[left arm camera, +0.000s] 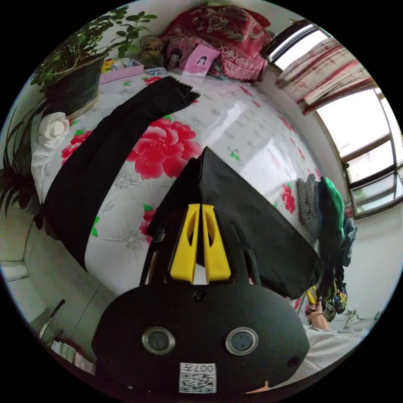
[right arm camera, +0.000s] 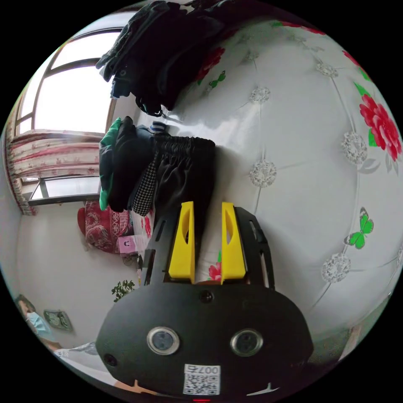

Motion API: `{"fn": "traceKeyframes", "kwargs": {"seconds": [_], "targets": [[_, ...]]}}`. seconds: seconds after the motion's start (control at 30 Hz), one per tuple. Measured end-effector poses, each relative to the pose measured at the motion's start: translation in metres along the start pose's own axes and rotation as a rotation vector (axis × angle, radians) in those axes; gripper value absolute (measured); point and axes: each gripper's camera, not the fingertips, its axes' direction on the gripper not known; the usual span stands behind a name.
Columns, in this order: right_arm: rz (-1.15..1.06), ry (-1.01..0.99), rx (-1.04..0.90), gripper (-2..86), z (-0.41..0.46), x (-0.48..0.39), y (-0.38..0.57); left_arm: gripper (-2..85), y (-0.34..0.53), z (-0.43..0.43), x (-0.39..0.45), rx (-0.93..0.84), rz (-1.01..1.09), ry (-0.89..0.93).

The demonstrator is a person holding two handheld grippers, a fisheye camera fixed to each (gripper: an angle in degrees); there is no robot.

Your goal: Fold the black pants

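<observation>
Jaws: left gripper (left arm camera: 200, 210) clamped on black pants (left arm camera: 105, 159); right gripper (right arm camera: 208, 208) narrowly parted around waistband. Folding barely begun.

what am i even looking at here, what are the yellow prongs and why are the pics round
Each round picture comes from a fisheye camera riding on a hand-held gripper that a person carries, one in each hand. The yellow prongs are the jaws.

In the left gripper view, the left hand-held gripper has its jaws pressed together on a lifted fold of the black pants, while one pant leg lies stretched across the flowered white surface. A potted plant stands at the far edge.

In the right gripper view, the right hand-held gripper has its jaws apart near the pants' gathered waistband, beside a pile of other clothes.
</observation>
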Motion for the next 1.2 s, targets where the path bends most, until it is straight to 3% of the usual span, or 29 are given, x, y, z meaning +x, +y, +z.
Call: {"fn": "traceKeyframes", "kwargs": {"seconds": [0.1, 0.3, 0.47, 0.63, 0.77, 0.83, 0.93, 1.0, 1.1, 1.2], "targets": [[0.018, -0.033, 0.03, 9.5, 0.006, 0.002, 0.001, -0.7, 0.011, -0.031, -0.021, 0.053, -0.02, 0.039], [0.02, -0.093, 0.038, 10.0, 0.03, -0.006, 0.002, 3.8, 0.023, 0.013, -0.08, -0.096, -0.159, 0.088], [-0.051, -0.161, 0.052, 10.5, 0.035, -0.03, 0.013, 7.7, 0.031, 0.006, -0.09, -0.037, -0.176, 0.12], [-0.055, -0.077, 0.015, 8.4, 0.063, -0.037, 0.021, 8.7, 0.052, -0.006, -0.117, 0.019, -0.279, 0.185], [-0.066, -0.031, 0.012, 1.9, 0.108, -0.07, 0.024, 9.7, 0.057, 0.001, -0.133, 0.02, -0.324, 0.213], [-0.209, 0.031, 0.034, 0.7, 0.127, -0.117, 0.035, 10.1, 0.054, 0.005, -0.137, 0.028, -0.33, 0.236], [-0.593, 0.0, -0.109, 0.2, 0.172, -0.221, 0.074, 10.6, 0.045, 0.012, -0.139, 0.028, -0.326, 0.254], [-0.934, 0.014, -0.287, 0.3, 0.218, -0.298, 0.138, 9.9, 0.042, 0.015, -0.141, 0.031, -0.333, 0.269], [-1.243, -0.039, -0.517, 1.3, 0.279, -0.351, 0.231, 7.9, 0.042, 0.021, -0.145, 0.043, -0.351, 0.268], [-1.398, -0.039, -0.789, 3.6, 0.348, -0.362, 0.309, 7.0, 0.047, 0.027, -0.15, 0.066, -0.382, 0.309]]}}
